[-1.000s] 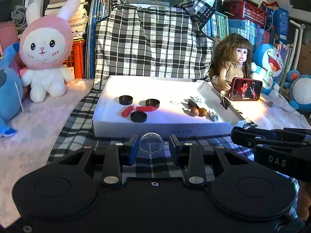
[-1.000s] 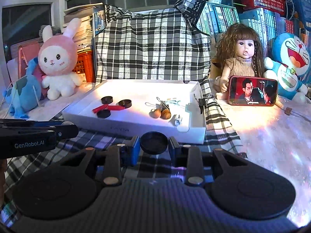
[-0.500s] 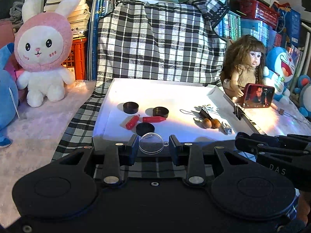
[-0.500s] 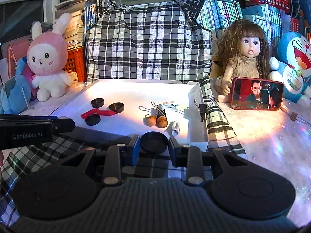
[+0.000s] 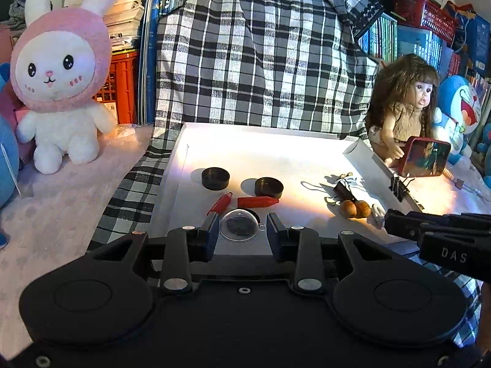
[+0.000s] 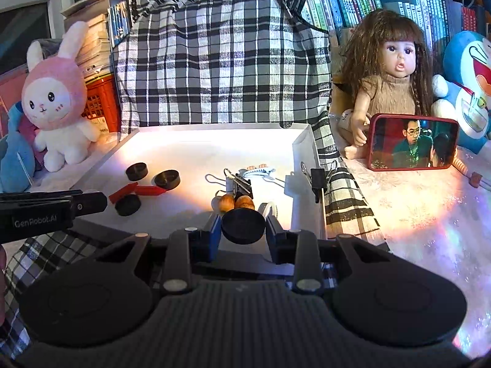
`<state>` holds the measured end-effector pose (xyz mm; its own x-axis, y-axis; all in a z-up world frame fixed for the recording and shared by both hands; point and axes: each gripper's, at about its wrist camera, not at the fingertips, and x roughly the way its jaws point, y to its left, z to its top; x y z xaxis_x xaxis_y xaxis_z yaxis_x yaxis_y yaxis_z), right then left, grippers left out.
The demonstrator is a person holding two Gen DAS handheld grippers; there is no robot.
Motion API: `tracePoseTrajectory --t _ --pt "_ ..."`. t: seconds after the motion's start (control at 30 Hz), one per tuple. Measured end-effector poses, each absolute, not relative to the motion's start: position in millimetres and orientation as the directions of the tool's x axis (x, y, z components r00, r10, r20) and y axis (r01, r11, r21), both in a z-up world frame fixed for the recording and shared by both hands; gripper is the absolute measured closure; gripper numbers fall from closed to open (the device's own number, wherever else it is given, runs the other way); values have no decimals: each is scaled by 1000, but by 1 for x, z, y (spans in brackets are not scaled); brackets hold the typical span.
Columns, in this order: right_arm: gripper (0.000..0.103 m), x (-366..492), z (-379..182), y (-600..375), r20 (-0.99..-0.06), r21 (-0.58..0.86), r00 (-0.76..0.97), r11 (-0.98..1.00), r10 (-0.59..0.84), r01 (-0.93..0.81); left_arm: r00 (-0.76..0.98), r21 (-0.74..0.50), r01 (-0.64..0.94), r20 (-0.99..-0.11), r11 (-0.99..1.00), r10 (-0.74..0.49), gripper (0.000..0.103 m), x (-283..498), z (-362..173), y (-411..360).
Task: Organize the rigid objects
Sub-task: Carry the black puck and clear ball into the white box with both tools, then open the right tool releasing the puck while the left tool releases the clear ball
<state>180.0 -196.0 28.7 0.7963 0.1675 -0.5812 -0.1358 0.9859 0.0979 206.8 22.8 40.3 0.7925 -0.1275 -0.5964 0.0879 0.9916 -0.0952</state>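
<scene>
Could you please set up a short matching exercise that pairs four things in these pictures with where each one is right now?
Things:
1. clear round case
2. black puck
3. phone
4. pink rabbit plush

Places:
A. propped in front of the doll, right of the white tray
B. between the left gripper fingers
C. left of the tray, on the pale cloth
D. between the right gripper fingers

Pairs: 1-B, 2-D, 3-A, 4-C

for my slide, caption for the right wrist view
Right hand-held gripper carries a black disc over the white tray, beside nuts and binder clips.
</scene>
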Motion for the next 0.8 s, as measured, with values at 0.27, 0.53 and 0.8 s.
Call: tracePoseTrajectory --t 0.27,0.53,0.8 --pt "66 199 21 -191 -613 97 771 985 172 -142 775 -85 97 -618 992 -129 71 220 31 20" --pt "66 209 15 -185 -650 95 736 982 187 -166 754 -70 119 -643 990 -136 71 228 21 17" --pt "66 223 8 -187 -661 111 728 983 183 -146 747 -71 106 -653 992 -126 71 242 14 19"
